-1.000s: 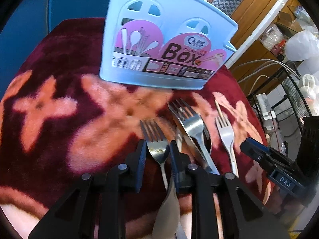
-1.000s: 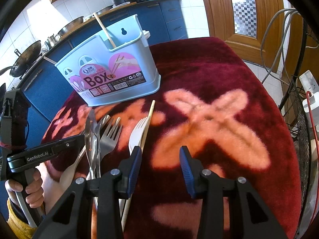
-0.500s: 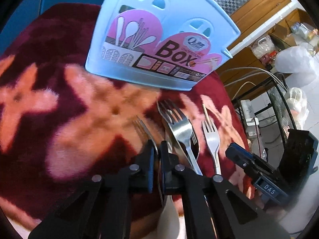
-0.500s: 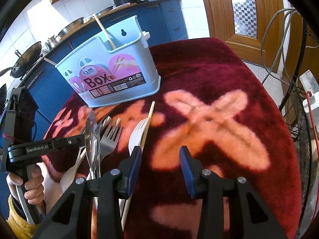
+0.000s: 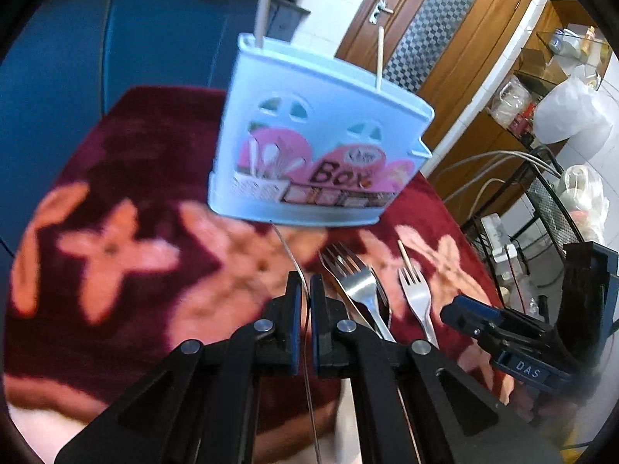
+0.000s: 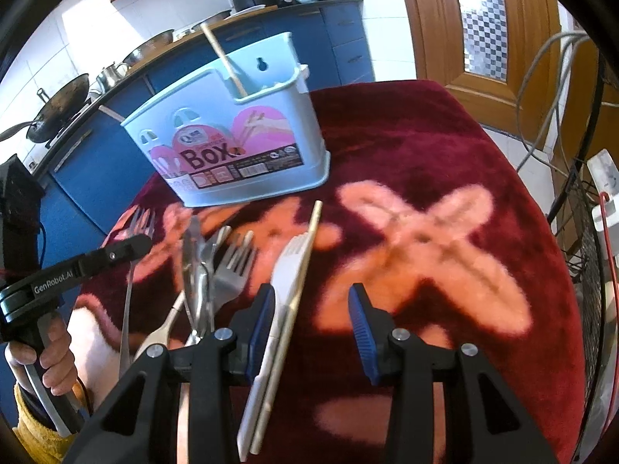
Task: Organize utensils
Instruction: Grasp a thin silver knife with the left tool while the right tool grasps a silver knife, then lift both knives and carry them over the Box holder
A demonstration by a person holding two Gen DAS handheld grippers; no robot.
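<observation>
My left gripper [image 5: 305, 290] is shut on a steel fork [image 5: 288, 249], seen edge-on and lifted off the cloth; from the right wrist view the fork [image 6: 133, 247] hangs in that gripper [image 6: 131, 243]. The pale blue utensil box [image 5: 309, 147] stands beyond it, with chopsticks [image 5: 380, 58] sticking out; it also shows in the right wrist view [image 6: 240, 150]. My right gripper [image 6: 311, 309] is open and empty, just above a white fork [image 6: 286, 270] and a loose chopstick [image 6: 305, 259]. More forks and a knife [image 6: 216, 266] lie in a heap.
The table has a dark red plush cloth with orange flowers [image 6: 425, 239]. Blue cabinets [image 5: 96, 50] stand behind the box. A wire rack with cables [image 6: 580, 212] is at the right edge. A wooden door [image 5: 437, 31] is at the back.
My left gripper closed on the fork, turned it on edge and lifted it off the cloth toward the box. The right gripper stayed open and shifted slightly closer to the white fork.
</observation>
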